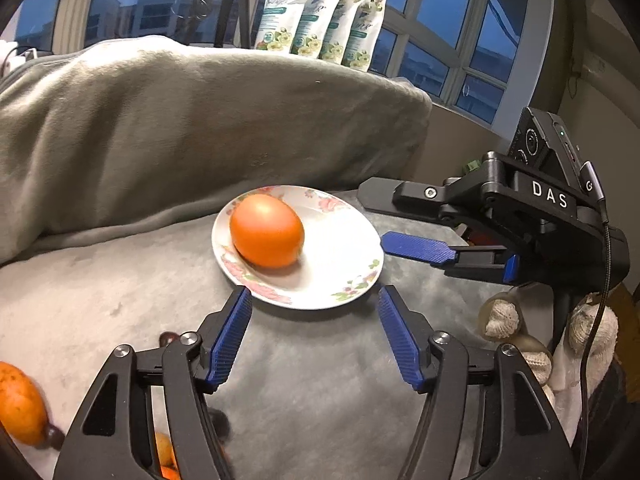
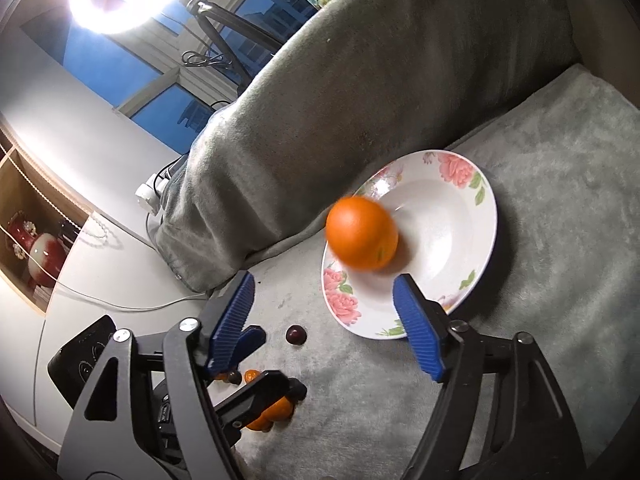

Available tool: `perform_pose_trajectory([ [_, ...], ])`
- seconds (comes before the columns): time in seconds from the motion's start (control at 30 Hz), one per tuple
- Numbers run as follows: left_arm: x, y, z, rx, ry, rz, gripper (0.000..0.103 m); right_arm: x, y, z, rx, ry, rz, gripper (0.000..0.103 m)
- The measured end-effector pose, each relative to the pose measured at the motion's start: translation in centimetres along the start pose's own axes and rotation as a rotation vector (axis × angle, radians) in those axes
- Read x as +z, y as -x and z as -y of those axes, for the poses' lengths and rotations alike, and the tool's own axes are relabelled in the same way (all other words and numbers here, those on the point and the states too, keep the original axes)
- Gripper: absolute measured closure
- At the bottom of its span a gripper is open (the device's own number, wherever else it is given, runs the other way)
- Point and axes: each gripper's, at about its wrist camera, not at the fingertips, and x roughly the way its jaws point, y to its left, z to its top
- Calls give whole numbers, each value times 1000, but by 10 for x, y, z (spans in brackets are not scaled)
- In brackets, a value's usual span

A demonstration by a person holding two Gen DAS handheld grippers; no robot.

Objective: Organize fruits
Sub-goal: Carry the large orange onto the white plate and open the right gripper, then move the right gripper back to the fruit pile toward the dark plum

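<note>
Your left hand-held gripper [image 1: 316,300] fills the foreground, its jaws spread wide and holding nothing, poised just short of the near rim of the flowered plate [image 1: 344,240]. Over to the right, your right hand-held gripper [image 2: 324,292] is likewise parted and empty, its fingertips near the plate's edge. An orange [image 1: 266,232] sits in the plate's hollow, slightly blurred, so it is probably rolling to rest; the dished shape should contain it. More oranges [image 1: 18,404] and a small dark fruit [image 2: 296,335] lie loose on the grey blanket [image 1: 320,400], near the left gripper and presumably waiting to be gathered.
</note>
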Motion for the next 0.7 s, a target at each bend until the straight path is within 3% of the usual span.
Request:
perform_pose_trajectory([
  [0.47,-13,37,-16,27,23,39,38,-15,15,-31,-152,210,51,22],
  [0.7,-31,62,-37,67,67,53,38,-27,16,-41,-154,263,65,22],
])
